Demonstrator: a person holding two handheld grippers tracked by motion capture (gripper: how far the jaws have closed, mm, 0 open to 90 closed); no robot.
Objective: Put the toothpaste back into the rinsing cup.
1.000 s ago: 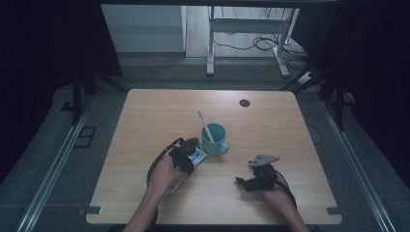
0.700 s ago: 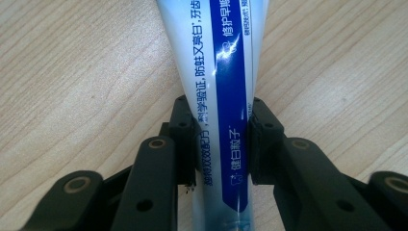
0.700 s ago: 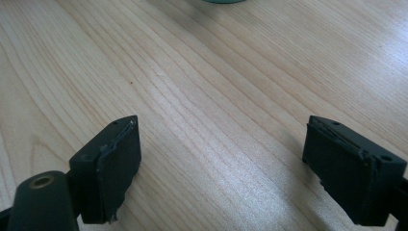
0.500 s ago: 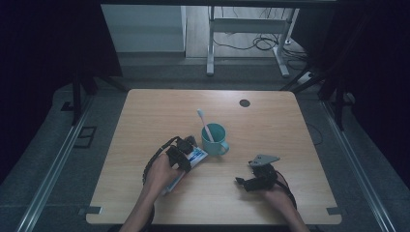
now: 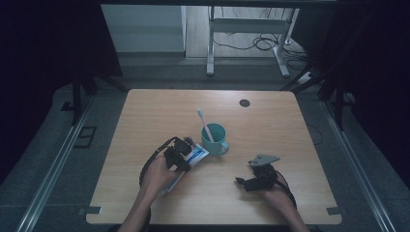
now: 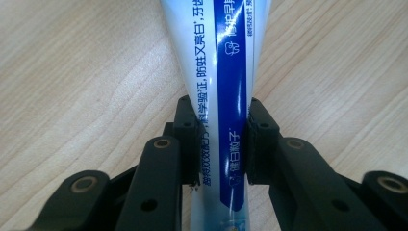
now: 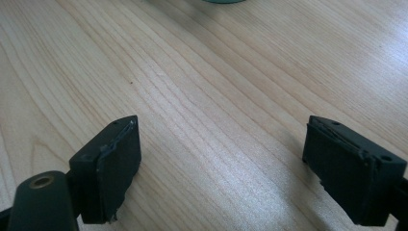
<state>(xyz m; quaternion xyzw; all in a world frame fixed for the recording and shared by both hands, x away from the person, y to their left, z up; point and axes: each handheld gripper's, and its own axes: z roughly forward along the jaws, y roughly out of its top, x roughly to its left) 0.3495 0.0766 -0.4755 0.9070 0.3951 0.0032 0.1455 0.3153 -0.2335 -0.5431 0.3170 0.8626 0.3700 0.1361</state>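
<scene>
Since the earlier frame, our left gripper (image 5: pixel 187 155) had been closing its jaws, and they now pinched the toothpaste tube (image 6: pixel 223 86) across its narrow lower part, pads pressing both sides. We saw the tube lying flat on the wooden table (image 5: pixel 145 111), its wide end just beside the teal cup (image 5: pixel 215 139), which held a toothbrush (image 5: pixel 204 124). Our right gripper (image 5: pixel 244 182) rested well apart on the table, jaws spread wide with only bare wood between them.

We judged the soft tube the main risk: squeezed this hard, it could buckle, or slip through the pads once lifted. Because the wide end sat so near the cup, a careless swing could have knocked it and tipped the toothbrush out.
</scene>
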